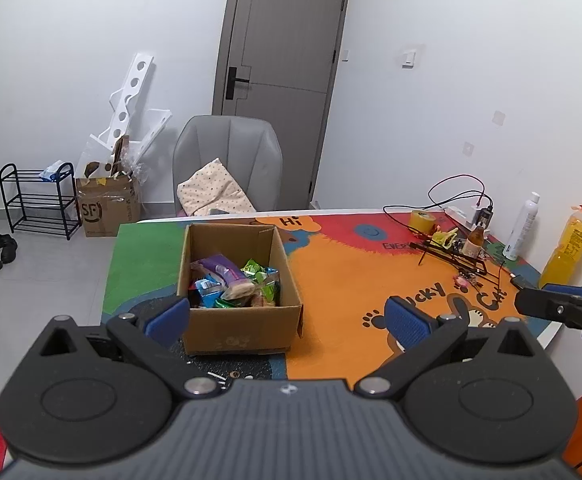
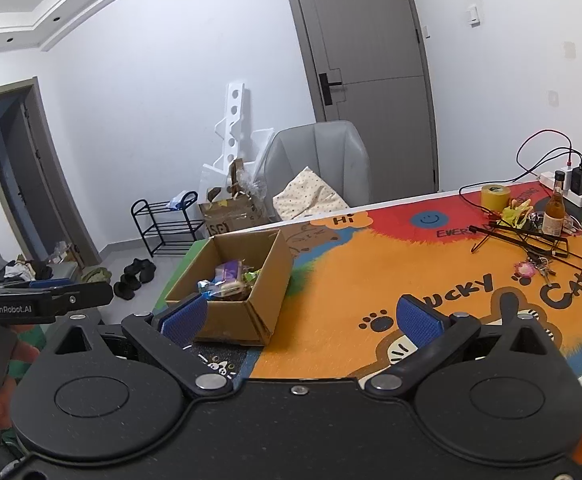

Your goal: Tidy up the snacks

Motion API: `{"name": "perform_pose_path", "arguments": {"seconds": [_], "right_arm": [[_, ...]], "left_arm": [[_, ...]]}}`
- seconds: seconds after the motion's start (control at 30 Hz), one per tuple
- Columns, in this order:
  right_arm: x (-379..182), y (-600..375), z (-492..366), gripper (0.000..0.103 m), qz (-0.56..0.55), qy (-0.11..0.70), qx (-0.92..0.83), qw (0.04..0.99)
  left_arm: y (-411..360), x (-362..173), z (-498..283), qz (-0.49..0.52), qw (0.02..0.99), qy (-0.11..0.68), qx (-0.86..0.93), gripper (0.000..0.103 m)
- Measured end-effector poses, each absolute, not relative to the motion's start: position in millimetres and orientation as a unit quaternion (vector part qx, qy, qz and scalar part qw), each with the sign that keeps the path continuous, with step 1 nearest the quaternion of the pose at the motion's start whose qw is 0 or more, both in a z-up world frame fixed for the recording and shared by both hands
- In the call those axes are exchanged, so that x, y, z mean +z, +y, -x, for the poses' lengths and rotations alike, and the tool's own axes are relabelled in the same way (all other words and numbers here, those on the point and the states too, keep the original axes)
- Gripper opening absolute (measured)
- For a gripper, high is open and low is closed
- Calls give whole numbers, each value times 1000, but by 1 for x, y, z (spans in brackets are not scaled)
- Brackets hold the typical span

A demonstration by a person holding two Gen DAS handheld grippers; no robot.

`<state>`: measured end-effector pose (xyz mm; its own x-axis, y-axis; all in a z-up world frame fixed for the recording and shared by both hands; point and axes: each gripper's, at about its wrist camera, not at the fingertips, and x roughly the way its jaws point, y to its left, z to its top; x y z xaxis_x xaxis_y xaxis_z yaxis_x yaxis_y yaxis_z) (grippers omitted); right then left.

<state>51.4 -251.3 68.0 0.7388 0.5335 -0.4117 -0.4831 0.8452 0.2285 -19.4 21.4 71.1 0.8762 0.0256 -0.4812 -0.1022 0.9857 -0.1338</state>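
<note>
The open brown cardboard box stands on the desk, on the colourful cartoon-cat mat near its left end, with a grey padded chair behind it. Inside lies a loose heap of small snack packets: a purple wrapper, green and blue foil sachets, and what look like clear-wrapped biscuits.

The packets are probably light, soft and crinkly, and their glossy film is likely to slip. Any biscuits could crush under a hard squeeze. A sensible hold would be across a packet's flat body or on a sealed end seam, with gentle pressure. The box itself looks thin-walled and light, so it may slide if nudged.

The left tool is spread wide with nothing between its blue pads, and hovers just in front of the box, touching nothing. The right tool is equally wide and empty, held over the near edge of the desk to the right of the box.
</note>
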Motion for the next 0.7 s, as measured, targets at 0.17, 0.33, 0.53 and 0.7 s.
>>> {"name": "perform_pose_path", "arguments": {"seconds": [0.17,0.33,0.53,0.7], "right_arm": [[67,-253,-53,103,-58,241,267,931],[67,-253,-53,103,-58,243,265,931],[66,-252,-54,103,-58,247,265,930],[66,-252,-54,103,-58,247,265,930]], "left_arm": [[21,71,20,76,965,249,29,103],[20,71,22,73,966,248,27,103],[20,70,21,73,965,249,27,103],[20,70,21,72,965,250,27,103]]}}
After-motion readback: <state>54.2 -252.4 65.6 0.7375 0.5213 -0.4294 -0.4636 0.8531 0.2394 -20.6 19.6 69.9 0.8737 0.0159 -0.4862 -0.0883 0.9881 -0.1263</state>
